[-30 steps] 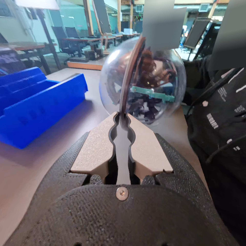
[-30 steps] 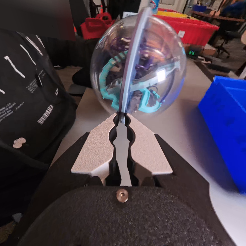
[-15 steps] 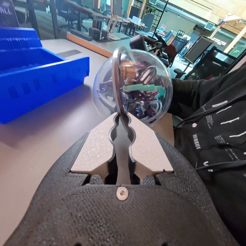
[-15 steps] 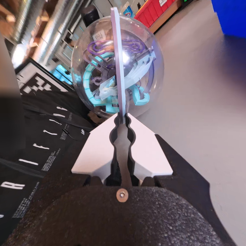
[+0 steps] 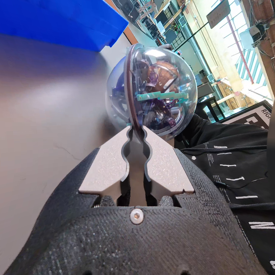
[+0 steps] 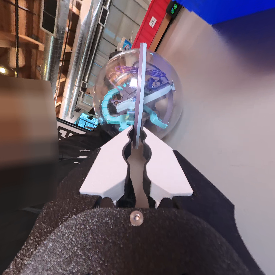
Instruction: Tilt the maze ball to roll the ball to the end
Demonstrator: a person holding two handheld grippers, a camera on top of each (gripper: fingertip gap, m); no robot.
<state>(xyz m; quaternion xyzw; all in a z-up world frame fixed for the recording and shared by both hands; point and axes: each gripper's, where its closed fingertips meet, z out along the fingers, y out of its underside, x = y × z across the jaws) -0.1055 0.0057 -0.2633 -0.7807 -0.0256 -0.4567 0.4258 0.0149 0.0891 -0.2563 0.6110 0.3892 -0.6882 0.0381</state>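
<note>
The maze ball, a clear plastic sphere packed with teal, purple and brown tracks and ringed by a thin flat equator flange, is held in the air above the pale grey tabletop, pinched from two sides. Nearest the lens in the left wrist view, the left gripper has its beige wavy-edged fingers closed almost together, with only the flange between the tips. The right gripper does the same from the opposite side: its white fingers are nearly shut on the flange edge, which runs up the middle of that view.

A second ago the table lay fairly level under the sphere and the blue plastic bin sat to the side. Now both views are rolled hard over: the tabletop runs steeply up the frame, the bin has swung to the top corner, and the teal stepped track lies in a different place against the room. So the sphere has been tipped strongly, and I judge that this is a tilt in progress to send the small ball along a track. The small ball itself I cannot pick out among the tracks, so how far it is from the end cannot be told.

Beyond the sphere is the person's black printed sleeve, then a black-and-white marker board, and farthest off the workshop hall, with a red bin in the right wrist view.
</note>
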